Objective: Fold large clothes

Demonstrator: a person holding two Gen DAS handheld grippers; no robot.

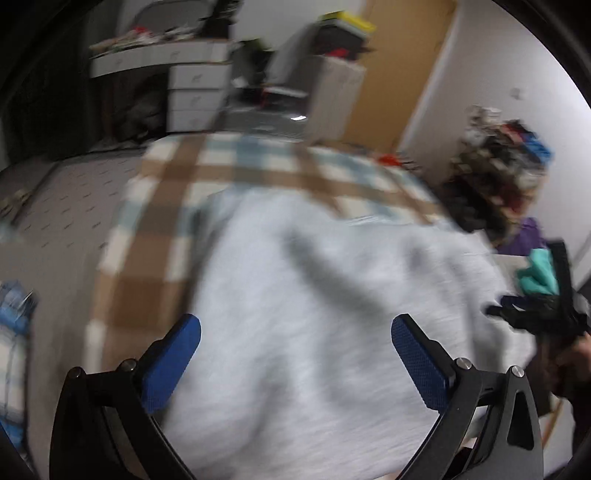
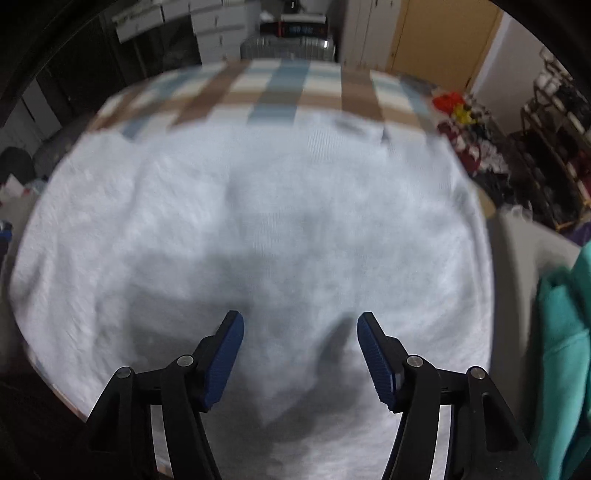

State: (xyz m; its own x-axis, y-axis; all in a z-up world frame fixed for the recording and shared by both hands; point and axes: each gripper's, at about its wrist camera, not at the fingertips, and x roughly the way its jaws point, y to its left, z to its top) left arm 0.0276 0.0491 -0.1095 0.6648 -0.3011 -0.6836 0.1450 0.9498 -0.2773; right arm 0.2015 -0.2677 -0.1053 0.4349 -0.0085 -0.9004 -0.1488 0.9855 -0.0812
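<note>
Between folds: I've got left gripper (image 1: 295, 354) and right gripper (image 2: 300, 350) both open and empty above the white sweater (image 2: 258, 221) on the checked blanket (image 2: 288, 81); next, pinch an edge.

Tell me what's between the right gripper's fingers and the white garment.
Nothing. In the right wrist view the right gripper hangs open above the white garment, with only bare fabric showing between its fingers.

Right gripper (image 2: 300, 328) hangs above a white fleecy garment (image 2: 258, 221), jaws apart, nothing between the blue pads (image 2: 225, 362). Garment lies spread over a checked blanket (image 2: 280, 85) in brown, blue and cream on a bed. Teal cloth (image 2: 565, 350) at right edge. White drawers (image 2: 214, 33) behind, blurred.
</note>
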